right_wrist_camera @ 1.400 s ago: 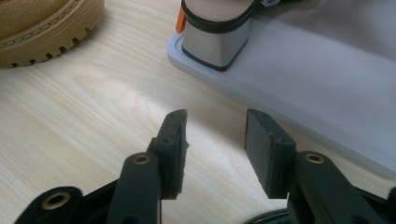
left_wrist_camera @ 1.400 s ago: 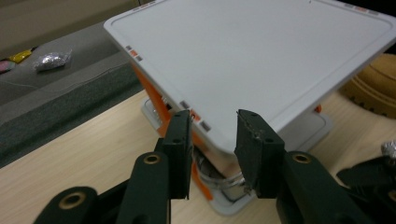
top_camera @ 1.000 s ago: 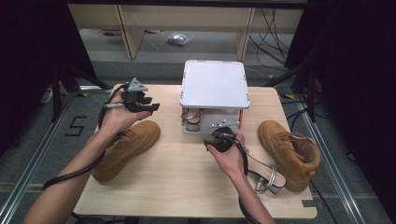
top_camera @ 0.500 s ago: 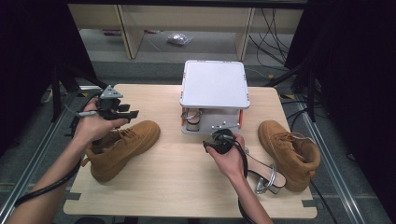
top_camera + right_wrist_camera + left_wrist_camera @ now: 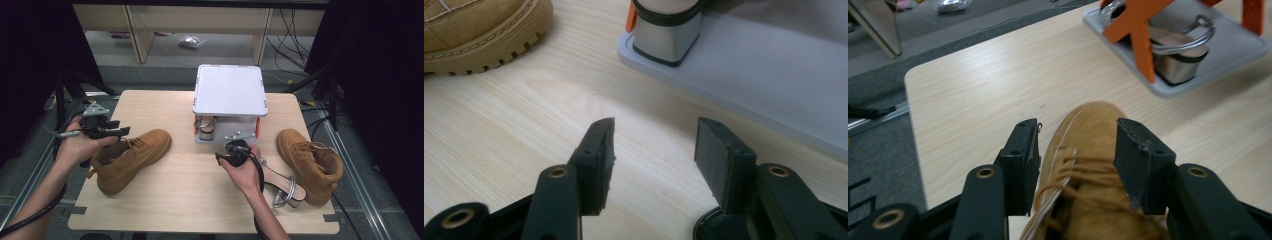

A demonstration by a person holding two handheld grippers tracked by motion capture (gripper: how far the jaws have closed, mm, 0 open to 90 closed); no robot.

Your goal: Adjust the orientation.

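A tan boot [image 5: 131,157] lies on its side at the table's left. My left gripper [image 5: 121,131] hovers over its ankle end, jaws pointing right. In the left gripper view the left gripper [image 5: 1079,145] is open and has just been opening wider; the boot's laces and toe [image 5: 1088,165] show between the jaws, untouched. My right gripper [image 5: 231,149] sits low in front of a small grey rack [image 5: 230,90]. Its jaws [image 5: 655,145] are open, have just been opening, and have only bare tabletop between them. A heeled sandal [image 5: 206,127] rests on the rack's lower shelf.
A second tan boot [image 5: 310,162] stands at the right, with a strappy silver-heeled sandal [image 5: 280,185] lying beside it near my right forearm. The rack's base [image 5: 774,70] with the sandal's block heel [image 5: 666,35] is just ahead of the right gripper. Cables trail off both sides.
My left hand has swung left and toward the near edge, from above the table's back left to over the left boot, its jaws spreading. The right hand has stayed put.
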